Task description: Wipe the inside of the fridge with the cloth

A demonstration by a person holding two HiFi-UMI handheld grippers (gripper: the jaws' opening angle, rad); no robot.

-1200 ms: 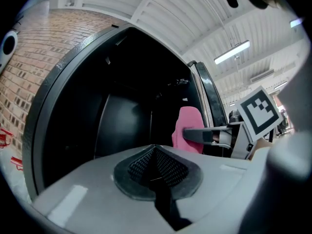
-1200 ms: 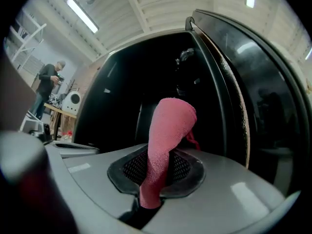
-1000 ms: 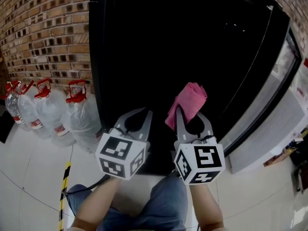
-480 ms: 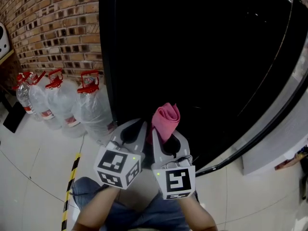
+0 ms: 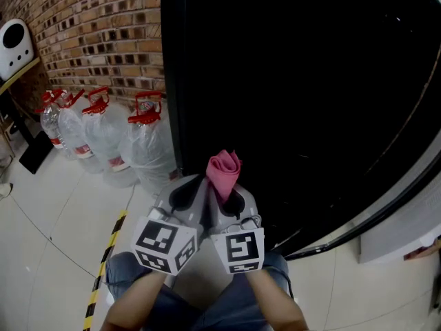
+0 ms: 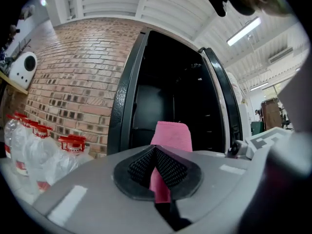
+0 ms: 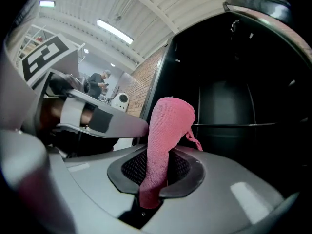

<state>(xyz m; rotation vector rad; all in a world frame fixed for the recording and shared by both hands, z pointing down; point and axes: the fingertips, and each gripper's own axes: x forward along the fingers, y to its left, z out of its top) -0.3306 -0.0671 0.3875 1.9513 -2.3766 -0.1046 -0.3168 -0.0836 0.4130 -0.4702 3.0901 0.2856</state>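
Pink cloth [image 5: 224, 173] held upright just in front of the dark, open fridge [image 5: 310, 81].
The right gripper [image 5: 227, 195] clamps its lower end; the left gripper [image 5: 198, 188], alongside, is closed with a cloth strip between its pads.

The cloth [image 7: 165, 135] was pink, of fine terry weave, and bunched into a narrow upright roll. Its lower end was clamped between the jaws of the right gripper [image 5: 228, 196]; its rounded upper end stood clear above them, with a loose corner hanging at one side. The fridge [image 5: 303, 81] stood open directly beyond the cloth, apart from it. It was tall and black-framed, with a dark, unlit interior.
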